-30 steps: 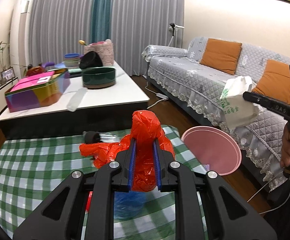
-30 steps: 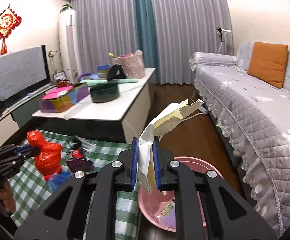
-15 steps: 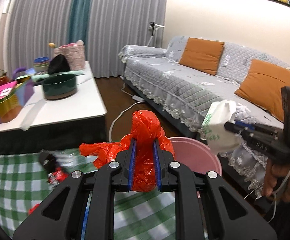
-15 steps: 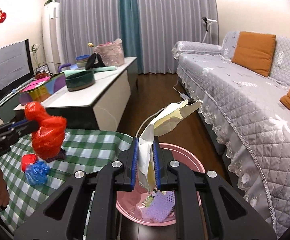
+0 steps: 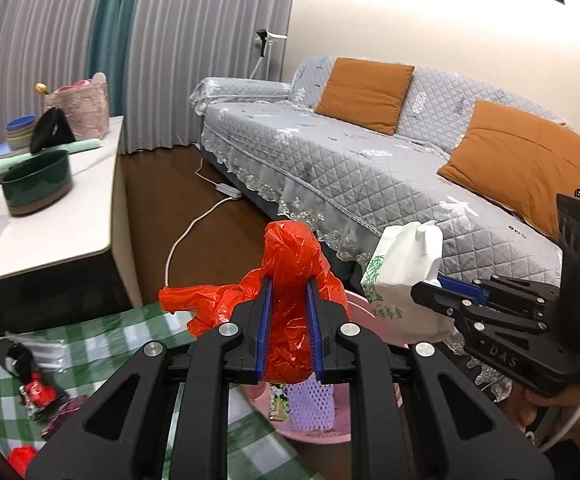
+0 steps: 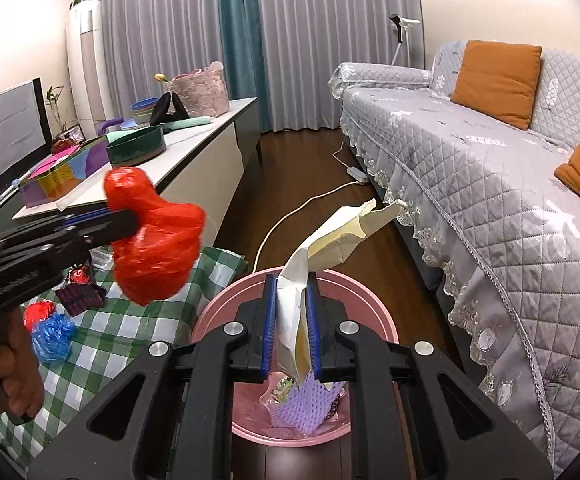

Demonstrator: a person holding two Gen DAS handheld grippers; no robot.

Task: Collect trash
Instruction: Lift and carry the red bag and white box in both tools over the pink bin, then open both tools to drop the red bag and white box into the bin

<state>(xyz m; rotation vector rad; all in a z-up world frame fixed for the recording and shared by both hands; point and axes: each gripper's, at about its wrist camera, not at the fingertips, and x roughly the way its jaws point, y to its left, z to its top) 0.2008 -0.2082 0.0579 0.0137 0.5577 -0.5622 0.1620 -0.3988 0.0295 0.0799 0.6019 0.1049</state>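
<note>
The green-checked cloth fills the lower left of the right wrist view, and it is where the uncollected trash lies: a small red wad and a blue plastic wad touching each other near the left edge, a dark wrapper just above them, and a red-and-black packet above that. The same litter shows in the lower left of the left wrist view, so several pieces are left to gather.

The pink basin sits at bottom centre of the right wrist view, just beside the cloth's edge. It already holds a purple mesh piece and a printed scrap, so part of the job looks done.

Two more pieces are in transit. The left gripper is clamped on a crumpled red plastic bag, at centre of its own view, hanging over the cloth's edge beside the basin. The right gripper is closed on an empty white tissue pack, pinched narrow between the blue pads, and it hangs directly above the basin's opening.

By my reading both loads are ready to drop, the tissue pack first since it is already over the basin
</note>
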